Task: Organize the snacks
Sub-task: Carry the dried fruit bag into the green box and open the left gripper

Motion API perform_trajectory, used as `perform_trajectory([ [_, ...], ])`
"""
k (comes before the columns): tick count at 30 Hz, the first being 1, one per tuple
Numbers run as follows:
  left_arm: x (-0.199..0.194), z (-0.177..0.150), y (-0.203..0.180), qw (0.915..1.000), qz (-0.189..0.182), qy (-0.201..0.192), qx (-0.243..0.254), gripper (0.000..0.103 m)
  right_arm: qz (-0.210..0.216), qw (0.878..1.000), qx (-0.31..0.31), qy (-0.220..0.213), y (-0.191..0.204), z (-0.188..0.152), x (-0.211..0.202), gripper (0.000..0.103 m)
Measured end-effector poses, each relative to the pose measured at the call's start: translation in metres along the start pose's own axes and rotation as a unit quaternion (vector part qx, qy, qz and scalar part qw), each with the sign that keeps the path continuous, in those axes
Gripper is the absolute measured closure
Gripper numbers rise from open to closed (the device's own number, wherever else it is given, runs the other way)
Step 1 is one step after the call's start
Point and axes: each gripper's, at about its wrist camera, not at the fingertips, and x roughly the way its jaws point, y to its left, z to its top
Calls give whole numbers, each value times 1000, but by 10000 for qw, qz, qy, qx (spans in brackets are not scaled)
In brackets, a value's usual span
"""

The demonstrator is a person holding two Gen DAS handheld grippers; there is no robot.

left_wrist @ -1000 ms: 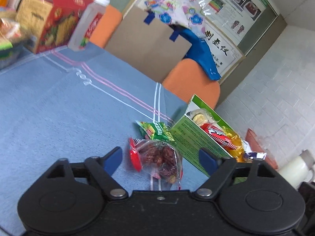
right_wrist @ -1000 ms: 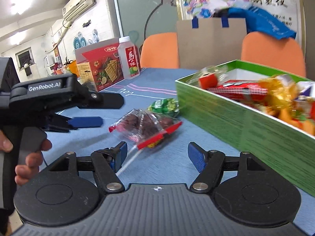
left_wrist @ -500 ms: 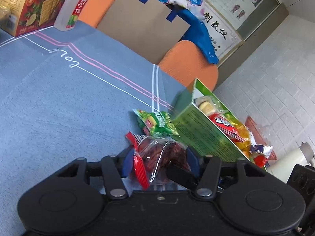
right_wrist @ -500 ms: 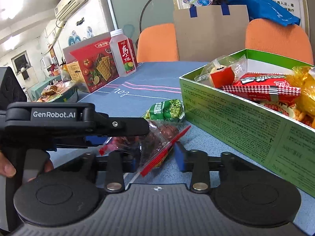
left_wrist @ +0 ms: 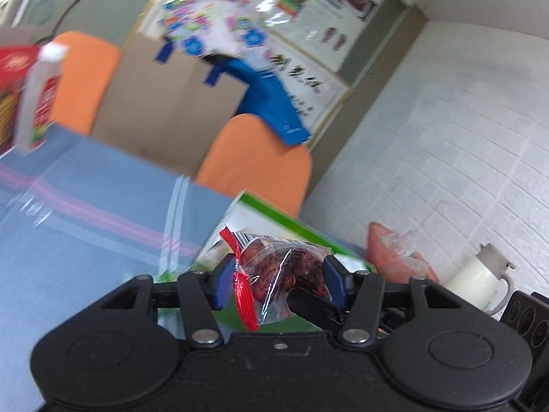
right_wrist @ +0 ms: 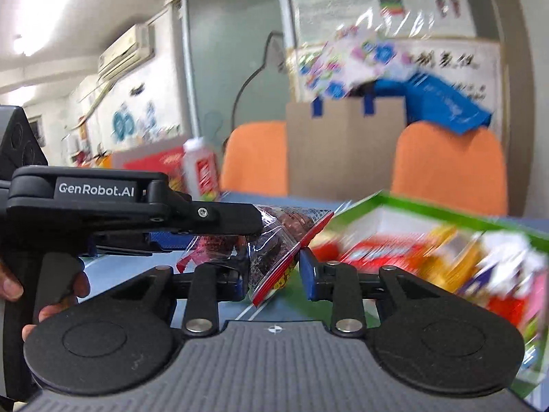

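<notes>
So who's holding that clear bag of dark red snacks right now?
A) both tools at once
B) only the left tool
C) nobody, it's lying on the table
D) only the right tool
A: the bag of dark red snacks sits pinched in the left gripper, and the right gripper has its jaws closed on the same bag.

2 close wrist views (shared: green box (left_wrist: 274, 218), snack bag (right_wrist: 274, 240))
</notes>
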Motion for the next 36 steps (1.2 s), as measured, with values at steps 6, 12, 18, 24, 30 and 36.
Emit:
perform_trajectory([
  [6,57,17,-14,9993,-331,179,63,31,-446,9987,170,-153,-41,15,15,49],
  [12,109,25,-8,9982,-319,515,11,30,-644,9969,449,89,-76,15,42,49],
  [18,130,27,-4,9980,31,602,181,4,-905,9946,468,196,-86,11,59,13],
  [24,103,26,-5,9992,17,314,248,0,-1074,9941,147,-42,-79,5,41,0],
  [30,58,27,0,9999,74,32,88,0,-796,9966,102,-177,-60,0,14,0],
  [36,12,9,22,9981,597,-112,-51,0,-383,9989,256,-64,-39,-8,-10,0],
])
